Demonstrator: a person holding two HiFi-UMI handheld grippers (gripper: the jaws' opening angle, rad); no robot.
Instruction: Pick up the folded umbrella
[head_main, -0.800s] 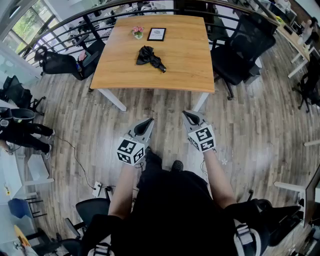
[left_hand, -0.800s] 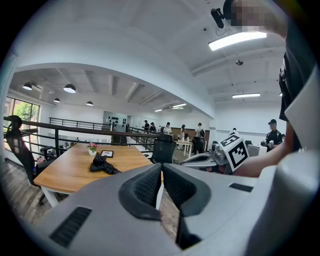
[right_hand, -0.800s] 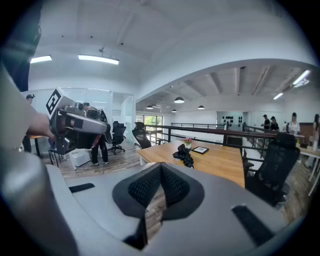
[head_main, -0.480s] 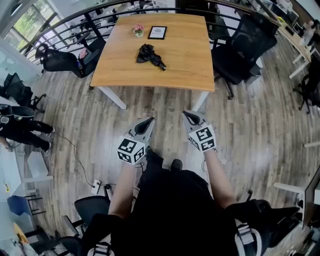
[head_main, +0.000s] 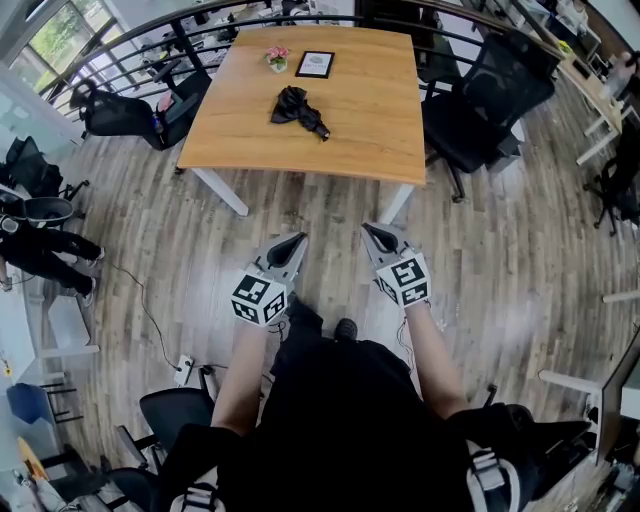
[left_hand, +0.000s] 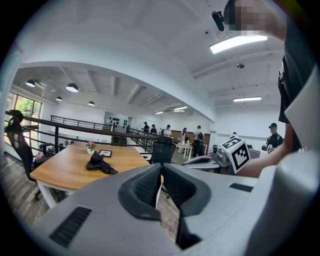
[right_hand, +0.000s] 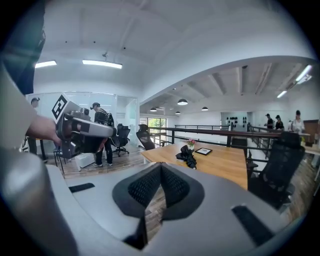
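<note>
- The folded umbrella (head_main: 298, 111) is black, with its fabric loosely bunched rather than tightly wrapped.
- It is bulky at one end and tapers to a slim end.
- It lies flat on the wooden counter (head_main: 365, 140), slantwise to the counter's edges.
- It sits a little left of the counter's middle, in from every edge, with the slim end pointing toward the counter's near edge.

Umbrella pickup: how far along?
Done: nothing yet; the folded umbrella lies untouched on the wooden table. In hand: nothing; the left gripper and right gripper are both shut and empty, over the floor short of the table. Left: approach, open a gripper, grasp, lift.
</note>
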